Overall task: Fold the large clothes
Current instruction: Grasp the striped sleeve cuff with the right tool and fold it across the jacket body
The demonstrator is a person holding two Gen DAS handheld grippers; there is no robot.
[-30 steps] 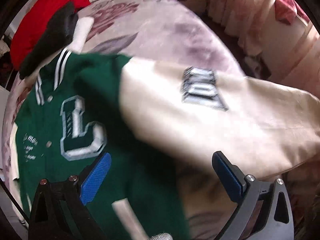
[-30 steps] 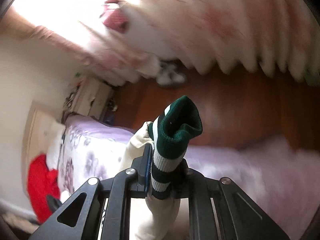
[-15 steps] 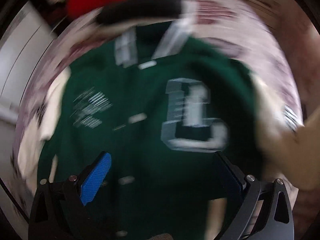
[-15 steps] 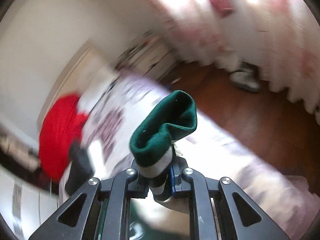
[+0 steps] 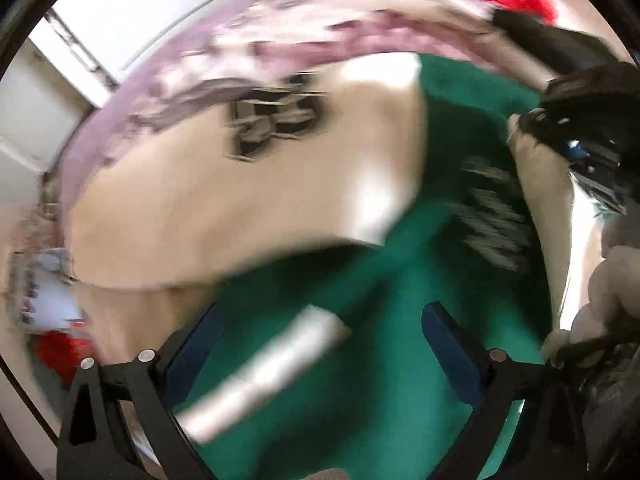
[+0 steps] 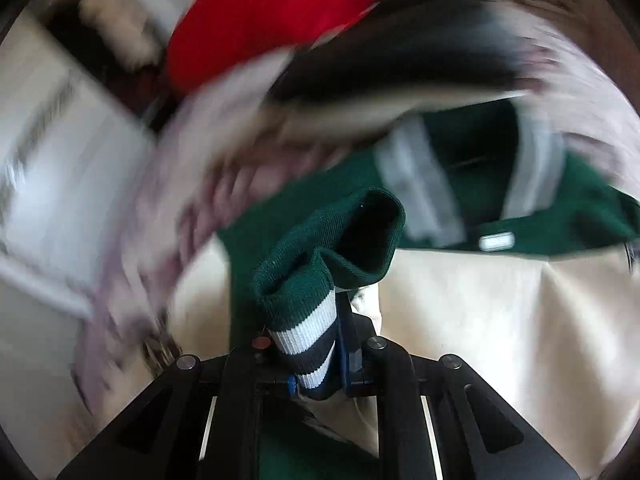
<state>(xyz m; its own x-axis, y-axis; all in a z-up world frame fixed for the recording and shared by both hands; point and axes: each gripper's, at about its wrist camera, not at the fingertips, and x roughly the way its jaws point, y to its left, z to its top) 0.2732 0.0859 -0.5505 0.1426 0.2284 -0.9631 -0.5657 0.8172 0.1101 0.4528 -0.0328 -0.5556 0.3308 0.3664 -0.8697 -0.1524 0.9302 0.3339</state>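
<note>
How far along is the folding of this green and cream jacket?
Early. Done: the jacket lies spread on the bed. In hand: the right gripper is shut on a striped cuff, its cream sleeve over the green front. The left gripper is open above the jacket. Left: the other sleeve and the body.

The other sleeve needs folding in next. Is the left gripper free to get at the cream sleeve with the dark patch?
Probably yes. The left gripper is open and empty, pointing down over the green jacket, and the cream sleeve lies uncovered just ahead of its fingertips. The picture is blurred, so the gap is uncertain.
</note>
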